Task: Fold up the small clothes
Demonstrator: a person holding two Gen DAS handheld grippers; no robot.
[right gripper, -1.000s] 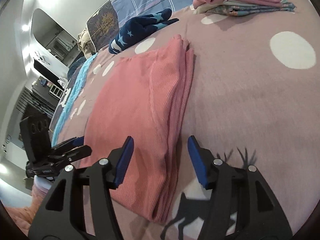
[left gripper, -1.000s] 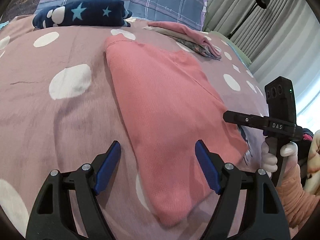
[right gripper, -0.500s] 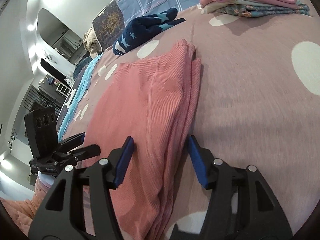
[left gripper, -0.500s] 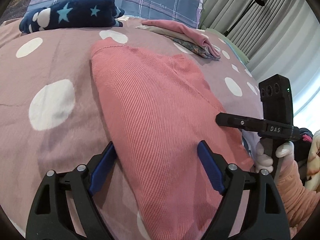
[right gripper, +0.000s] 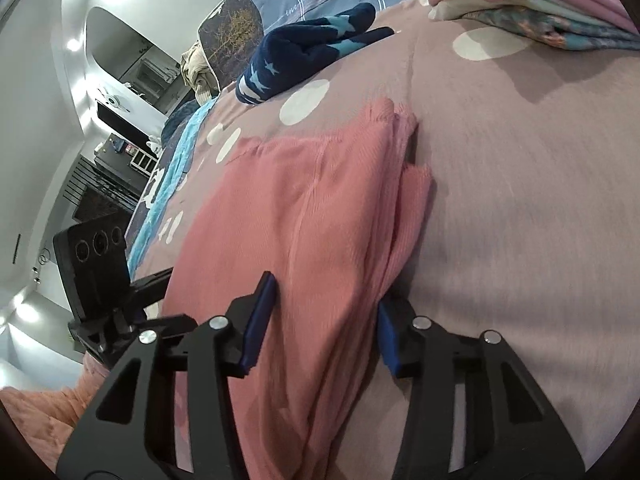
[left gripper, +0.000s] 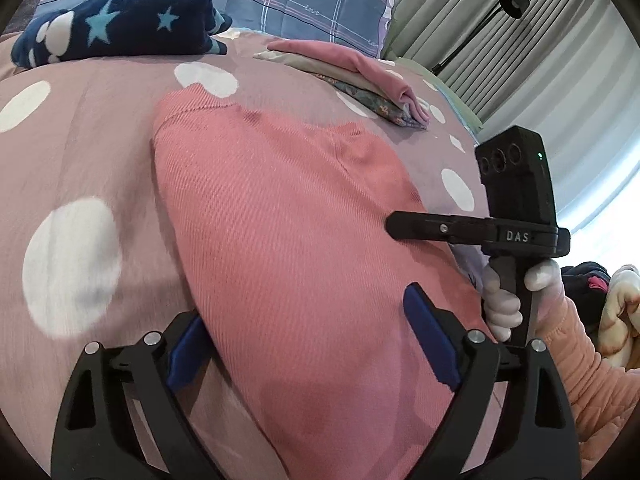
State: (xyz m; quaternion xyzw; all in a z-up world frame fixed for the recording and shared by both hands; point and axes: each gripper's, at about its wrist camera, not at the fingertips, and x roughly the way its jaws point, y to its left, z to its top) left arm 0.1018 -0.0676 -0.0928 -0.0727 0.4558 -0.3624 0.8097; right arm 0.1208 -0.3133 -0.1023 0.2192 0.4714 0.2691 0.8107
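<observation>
A folded pink ribbed garment [left gripper: 288, 220] lies flat on the mauve bedspread with white dots [left gripper: 72, 160]. My left gripper [left gripper: 308, 344] straddles its near left edge, jaws opening wide. One blue pad lies beside the edge and the other over the cloth, and neither pinches it. My right gripper [right gripper: 324, 328] straddles the garment's [right gripper: 304, 208] layered right edge. Its jaws are closing with the cloth between them and no pinch shows. A gloved hand [left gripper: 504, 304] holds the right gripper [left gripper: 400, 226] at the garment's right side. The left gripper [right gripper: 160, 280] reaches the garment's left edge.
A stack of folded clothes [left gripper: 360, 80] lies at the far right of the bed. A navy star-patterned blanket [left gripper: 116, 24] sits by the plaid pillow [left gripper: 280, 0]. Curtains and a floor lamp [left gripper: 512, 0] stand to the right. A teal blanket [right gripper: 176, 168] runs along the bed's left side.
Both grippers have slid forward over the pink garment, so its side edges now lie between their fingers. The left jaws have widened and the right jaws have narrowed.
</observation>
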